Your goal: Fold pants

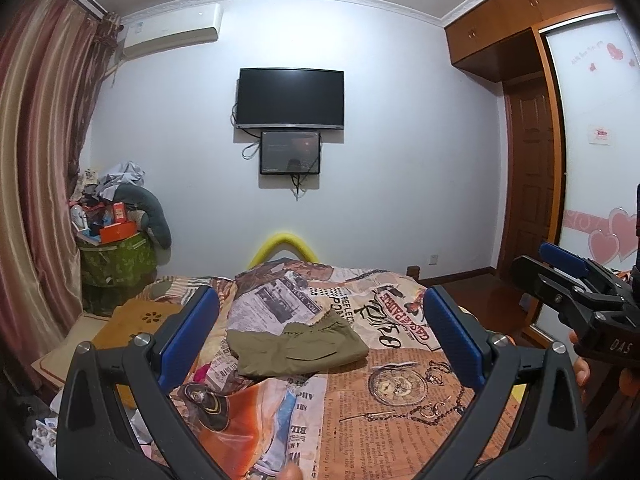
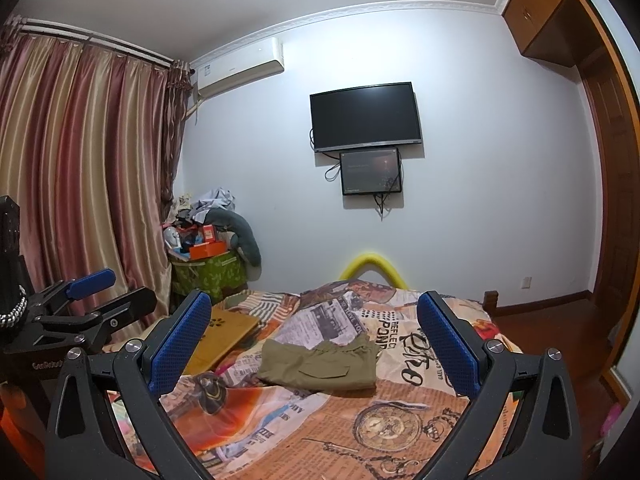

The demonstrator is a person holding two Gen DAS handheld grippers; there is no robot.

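Olive pants (image 1: 298,346) folded into a compact rectangle, flat on the printed bedspread (image 1: 400,408), roughly mid-bed; well apart from both grippers, ahead of and below the fingertips, touched by neither; left gripper (image 1: 320,332) wide open, blue pads spread either side of the bundle in its own view, holding nothing; right gripper (image 2: 314,330) likewise wide open and empty, pants (image 2: 320,364) framed between its pads; long axis of the bundle running across the bed, side to side; elastic waistband edge on the far side, toward the yellow footboard arch (image 1: 284,246); flap pocket facing up near the front edge; bedspread (image 2: 400,420) rumpled just beyond the pants; wall TV (image 1: 290,98) straight past the bundle; wooden board (image 2: 224,334) left of the pants.
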